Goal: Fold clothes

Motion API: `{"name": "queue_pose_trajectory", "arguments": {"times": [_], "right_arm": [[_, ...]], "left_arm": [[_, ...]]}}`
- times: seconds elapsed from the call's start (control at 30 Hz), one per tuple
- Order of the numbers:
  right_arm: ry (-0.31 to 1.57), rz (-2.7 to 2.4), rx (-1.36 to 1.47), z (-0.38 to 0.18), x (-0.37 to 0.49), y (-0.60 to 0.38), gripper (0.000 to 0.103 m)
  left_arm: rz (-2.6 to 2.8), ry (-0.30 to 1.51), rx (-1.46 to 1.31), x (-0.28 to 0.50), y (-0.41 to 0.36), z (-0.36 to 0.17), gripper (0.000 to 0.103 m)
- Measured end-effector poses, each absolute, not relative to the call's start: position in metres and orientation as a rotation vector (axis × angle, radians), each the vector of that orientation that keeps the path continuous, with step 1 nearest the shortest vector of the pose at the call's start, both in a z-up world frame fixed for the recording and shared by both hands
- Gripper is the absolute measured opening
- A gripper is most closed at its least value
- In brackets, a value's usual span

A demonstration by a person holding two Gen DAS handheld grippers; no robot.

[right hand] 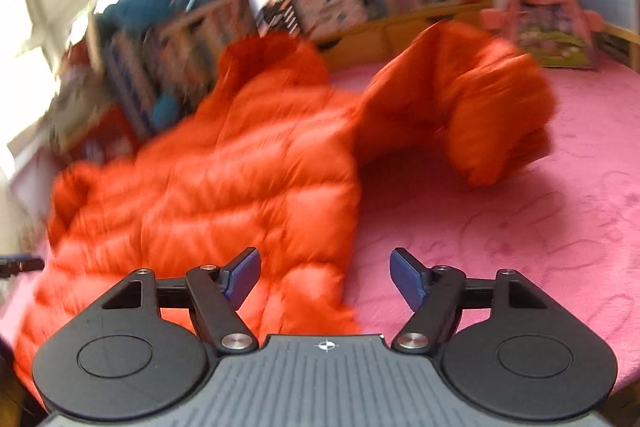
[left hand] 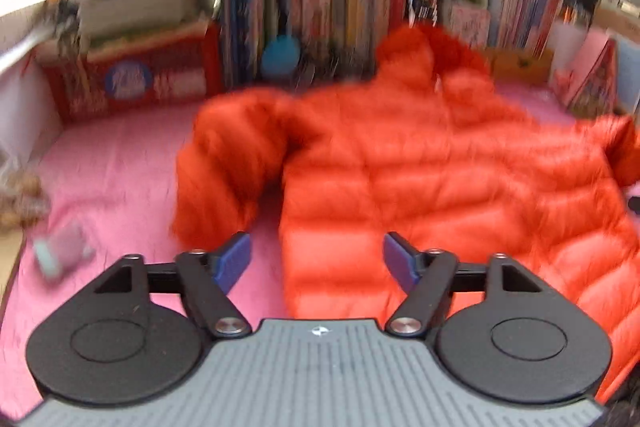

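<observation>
An orange puffer jacket lies spread across a pink plush blanket, its glossy shell stitched into fat horizontal quilted tubes that catch the light. The collar end stands up in a soft peak against a crowded bookshelf at the back, where book spines are packed tight. One sleeve droops down the near left side in the left wrist view, plump and bent; in the right wrist view the other sleeve is doubled over into a rounded, puffy arch well out on the blanket. The blanket's nap looks velvety, with faint embossed swirls. The left hand-held gripper hovers with its blue-padded fingers spread wide, nothing between them, above the jacket's bottom hem and the blanket. The right hand-held gripper is likewise spread wide and empty, over the hem's other corner. Both have matte black arms and ribbed grey bodies.
</observation>
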State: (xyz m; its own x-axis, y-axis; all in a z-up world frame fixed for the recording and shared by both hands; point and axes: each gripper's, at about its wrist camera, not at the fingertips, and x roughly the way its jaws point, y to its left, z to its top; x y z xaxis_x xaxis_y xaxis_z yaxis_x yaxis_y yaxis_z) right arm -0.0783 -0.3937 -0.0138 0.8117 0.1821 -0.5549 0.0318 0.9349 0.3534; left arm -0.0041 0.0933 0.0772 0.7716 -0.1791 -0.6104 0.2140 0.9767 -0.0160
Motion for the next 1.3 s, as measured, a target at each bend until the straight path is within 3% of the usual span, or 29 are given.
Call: {"name": "queue_pose_trajectory", "arguments": {"times": [0.1,0.4,0.53,0.6,0.63,0.73,0.83,0.97,1.07,1.3], "right_arm": [[0.556,-0.024,0.473,-0.007,-0.08,-0.425,0.084],[0.488,-0.169,0.705,-0.021,-0.053,-0.489,0.103],[0.507,-0.194,0.655,-0.032,-0.027,-0.495,0.103],[0.506,-0.211,0.66,-0.037,-0.016,-0.498,0.077],[0.527,-0.249,0.643,-0.038,-0.01,-0.499,0.049],[0.55,-0.379,0.475,-0.029,0.003,-0.496,0.034],[0.466,-0.479,0.144,-0.005,0.012,-0.477,0.034],[0.171,-0.532,-0.55,-0.001,0.009,-0.408,0.041],[0.186,-0.498,-0.652,-0.011,0.014,-0.392,0.041],[0.111,-0.163,-0.53,-0.004,-0.003,-0.31,0.041]], "left_arm": [[-0.278,0.635,0.05,0.012,0.061,0.078,0.086],[-0.282,0.746,0.142,0.049,-0.042,0.003,0.087],[-0.252,0.768,0.19,0.05,-0.047,-0.026,0.101],[-0.256,0.754,0.189,0.046,-0.043,-0.034,0.102],[-0.26,0.753,0.18,0.045,-0.04,-0.037,0.102],[-0.272,0.757,0.14,0.046,-0.033,-0.04,0.103],[-0.274,0.739,0.142,0.043,-0.033,-0.041,0.103],[-0.276,0.728,0.134,0.044,-0.031,-0.041,0.103],[-0.279,0.724,0.129,0.043,-0.029,-0.041,0.103],[-0.283,0.718,0.118,0.042,-0.028,-0.042,0.103]]}}
